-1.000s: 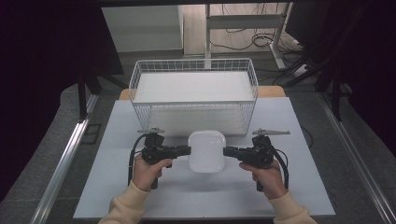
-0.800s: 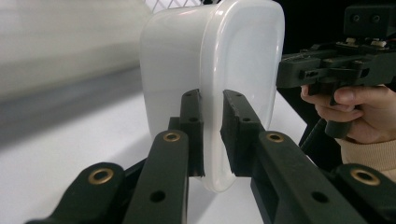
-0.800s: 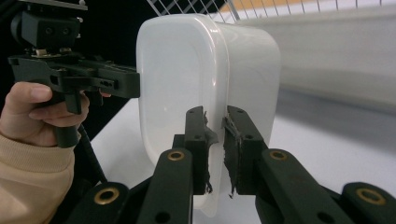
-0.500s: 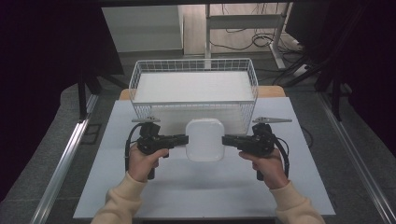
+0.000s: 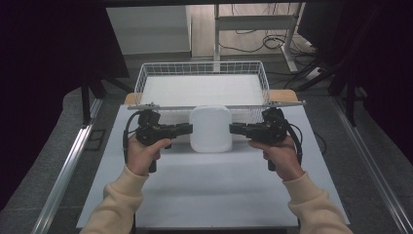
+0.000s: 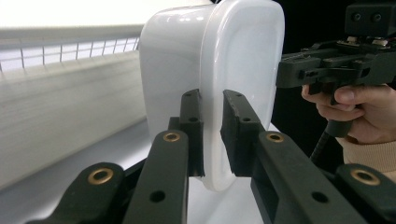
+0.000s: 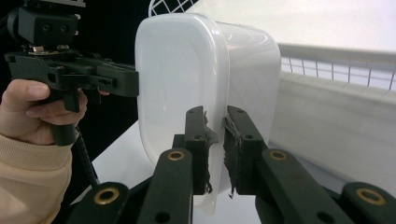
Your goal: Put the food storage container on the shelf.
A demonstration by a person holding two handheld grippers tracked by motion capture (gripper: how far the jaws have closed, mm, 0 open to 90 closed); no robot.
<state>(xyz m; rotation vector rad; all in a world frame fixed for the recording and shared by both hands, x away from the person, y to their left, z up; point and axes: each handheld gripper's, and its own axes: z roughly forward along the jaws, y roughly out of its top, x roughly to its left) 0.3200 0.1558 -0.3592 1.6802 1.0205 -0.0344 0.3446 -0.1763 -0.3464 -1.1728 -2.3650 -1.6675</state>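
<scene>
White plastic tub (image 5: pixel 210 129) is pinched by its rim on both sides, left claw (image 5: pixel 189 128) and right claw (image 5: pixel 233 129) clamped tight, so it hangs level just before the wire basket (image 5: pixel 146 78) at the surface's (image 5: pixel 204 190) far edge.

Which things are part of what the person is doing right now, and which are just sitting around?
Part of the job:
- white plastic box, gripped by its rim on both sides
- left gripper, shut on the rim
- right gripper, shut on the rim
- wire basket, right behind the box, likely where it goes

Just sitting around:
- white table top
- cables on the floor behind
</scene>
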